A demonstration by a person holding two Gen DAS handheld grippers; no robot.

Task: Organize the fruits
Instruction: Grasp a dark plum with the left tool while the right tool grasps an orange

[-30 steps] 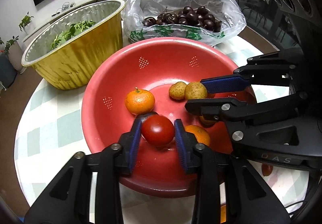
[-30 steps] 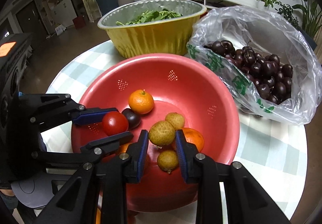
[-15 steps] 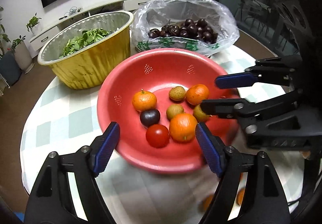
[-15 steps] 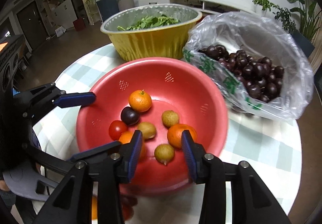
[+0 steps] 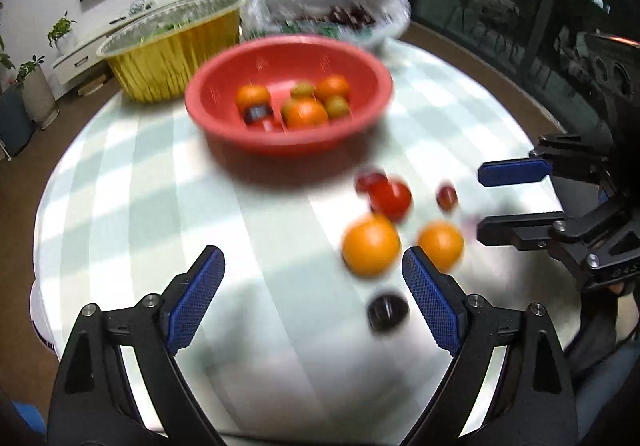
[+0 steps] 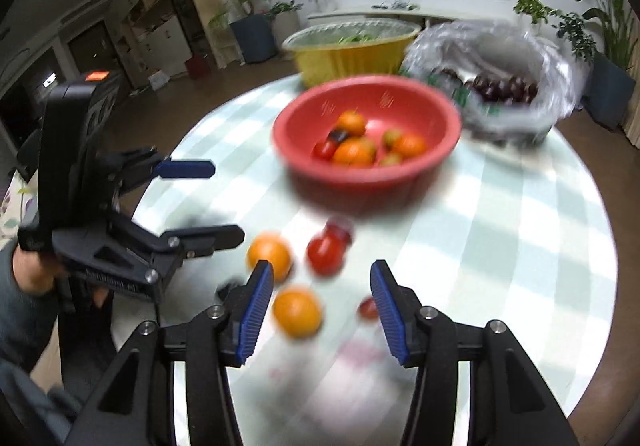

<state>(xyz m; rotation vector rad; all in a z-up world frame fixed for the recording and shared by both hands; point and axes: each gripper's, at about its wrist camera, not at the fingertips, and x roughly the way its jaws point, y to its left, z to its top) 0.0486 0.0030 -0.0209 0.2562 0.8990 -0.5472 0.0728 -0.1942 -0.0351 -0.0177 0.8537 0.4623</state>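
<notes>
Though blurred, dark plum point(image 5: 387, 310) left-view only

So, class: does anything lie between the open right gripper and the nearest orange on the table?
Nothing visible does. The right gripper is open, and the nearest orange lies on the checked tablecloth just ahead of its left finger, with no other fruit between. The view is blurred.
</notes>
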